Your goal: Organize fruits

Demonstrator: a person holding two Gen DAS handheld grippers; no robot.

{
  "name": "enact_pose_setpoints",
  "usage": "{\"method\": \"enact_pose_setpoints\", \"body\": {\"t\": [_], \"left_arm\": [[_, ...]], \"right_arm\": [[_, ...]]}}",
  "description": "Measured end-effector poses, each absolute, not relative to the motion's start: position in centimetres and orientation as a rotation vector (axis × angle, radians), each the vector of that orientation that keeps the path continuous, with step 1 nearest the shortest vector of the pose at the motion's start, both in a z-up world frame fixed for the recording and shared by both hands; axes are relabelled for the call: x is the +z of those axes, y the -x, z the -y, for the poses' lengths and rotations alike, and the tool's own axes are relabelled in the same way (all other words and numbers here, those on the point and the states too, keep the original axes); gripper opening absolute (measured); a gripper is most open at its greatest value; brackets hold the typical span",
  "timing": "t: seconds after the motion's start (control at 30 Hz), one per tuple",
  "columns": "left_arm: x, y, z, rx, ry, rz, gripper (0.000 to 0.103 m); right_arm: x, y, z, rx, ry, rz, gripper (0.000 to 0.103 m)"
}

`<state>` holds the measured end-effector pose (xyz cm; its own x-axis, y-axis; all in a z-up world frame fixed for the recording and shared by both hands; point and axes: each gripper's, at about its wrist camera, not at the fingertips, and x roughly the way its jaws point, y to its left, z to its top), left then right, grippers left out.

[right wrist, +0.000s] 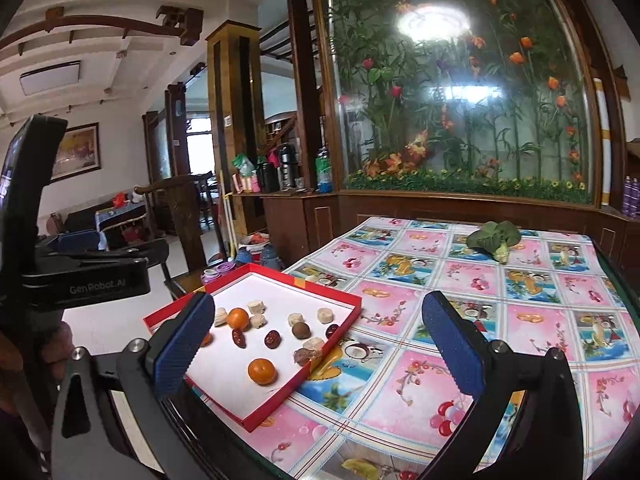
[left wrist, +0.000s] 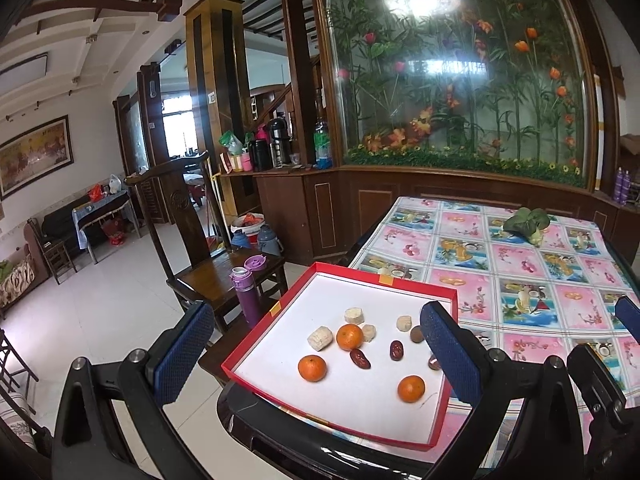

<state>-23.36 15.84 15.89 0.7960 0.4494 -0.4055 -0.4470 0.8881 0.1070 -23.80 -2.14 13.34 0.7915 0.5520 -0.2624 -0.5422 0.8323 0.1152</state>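
Note:
A red tray with a white floor (left wrist: 280, 320) (right wrist: 256, 420) sits on the near left corner of the table. In it lie three oranges (left wrist: 349, 336) (right wrist: 262, 371), dark red dates (left wrist: 360, 358) (right wrist: 272, 339), pale banana chunks (left wrist: 320, 337) (right wrist: 256, 306) and a round brown fruit (right wrist: 301, 330). My left gripper (left wrist: 312, 354) is open and empty, held above the tray's near side. My right gripper (right wrist: 316, 348) is open and empty, above the tray's right edge and the tablecloth. The left gripper's body also shows at the left of the right wrist view.
The table carries a pink and blue fruit-print cloth (left wrist: 520, 280) (right wrist: 460, 320). A green leafy vegetable (left wrist: 526, 221) (right wrist: 494, 239) lies at its far side. A wooden chair (left wrist: 224, 272) with a purple bottle (left wrist: 246, 296) stands left of the table. A glass flower cabinet is behind.

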Motion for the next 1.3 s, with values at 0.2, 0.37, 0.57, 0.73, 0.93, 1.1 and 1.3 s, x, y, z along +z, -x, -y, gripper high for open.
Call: {"method": "enact_pose_setpoints", "body": {"t": [0.2,0.37,0.57,0.73,0.93,1.1,1.3], "left_arm": [[15.9,24.5,-15.7,0.47,-0.009,-0.425,0.103],[15.9,25.2,-16.1,0.467,0.0,-0.412,0.103],[15.9,25.7,-16.5,0.469,0.007,-0.404,0.103],[16.0,25.8,-16.6,0.46,0.012,-0.399,0.103],[16.1,25.9,-16.6,0.453,0.005,-0.402,0.103],[16.3,25.8,-16.6,0.457,0.003,-0.397,0.103],[16.3,25.8,-16.5,0.456,0.0,-0.399,0.103]], "right_arm": [[13.8,25.2,2.6,0.557,-0.034,-0.282,0.103],[14.1,26.0,2.7,0.545,-0.033,-0.275,0.103],[14.2,26.6,2.3,0.546,-0.021,-0.262,0.103],[14.2,27.1,1.5,0.549,0.004,-0.256,0.103],[14.0,27.1,1.0,0.56,0.019,-0.26,0.103],[13.9,26.8,1.1,0.559,0.004,-0.268,0.103],[13.7,26.3,1.3,0.566,-0.016,-0.285,0.103]]}}
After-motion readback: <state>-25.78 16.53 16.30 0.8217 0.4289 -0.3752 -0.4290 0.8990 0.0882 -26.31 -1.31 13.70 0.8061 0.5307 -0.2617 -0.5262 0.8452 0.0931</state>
